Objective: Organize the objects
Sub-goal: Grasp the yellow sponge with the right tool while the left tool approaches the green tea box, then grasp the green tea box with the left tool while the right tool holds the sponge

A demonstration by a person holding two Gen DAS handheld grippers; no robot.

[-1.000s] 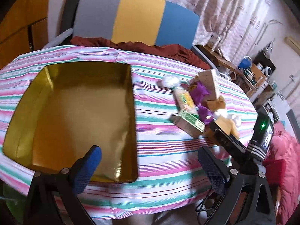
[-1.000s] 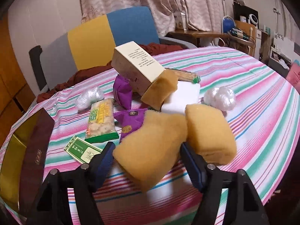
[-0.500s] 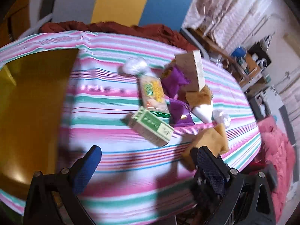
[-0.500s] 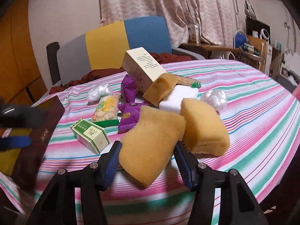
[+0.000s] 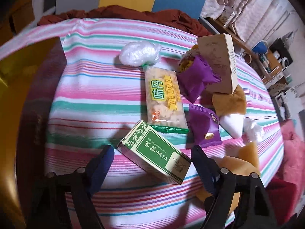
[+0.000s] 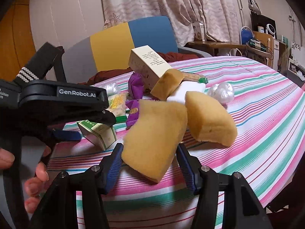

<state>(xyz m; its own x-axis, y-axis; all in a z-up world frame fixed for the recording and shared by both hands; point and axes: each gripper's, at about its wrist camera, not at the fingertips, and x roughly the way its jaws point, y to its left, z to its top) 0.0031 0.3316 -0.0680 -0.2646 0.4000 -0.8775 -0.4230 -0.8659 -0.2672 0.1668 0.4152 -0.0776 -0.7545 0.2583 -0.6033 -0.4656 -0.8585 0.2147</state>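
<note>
Left gripper (image 5: 152, 158): I see it tilted steeply down over the striped tablecloth (image 5: 91, 99). Its jaws have just been closing, but a gap stays at each side of the green box (image 5: 154, 152), so they are open and hold nothing.
Green box: it lies flat between the two blue pads, near the front edge of the table. Its long axis runs diagonally, from upper left to lower right in the left wrist view (the printed green face looks up).
Right gripper (image 6: 150, 164): it points down at a gentler angle, and its pads press both sides of a yellow sponge (image 6: 154, 137). The jaws have just been closing on it.
Yellow sponge: it stands tilted between the pads, the long side leaning up and away from the camera. A second sponge (image 6: 207, 120) is just beside it at the right.
Hand (image 6: 34, 175): in the right wrist view I see its fingers on the left gripper's handle.
Cracker packet (image 5: 164, 97): just behind the green box, long axis pointing away from me.
</note>
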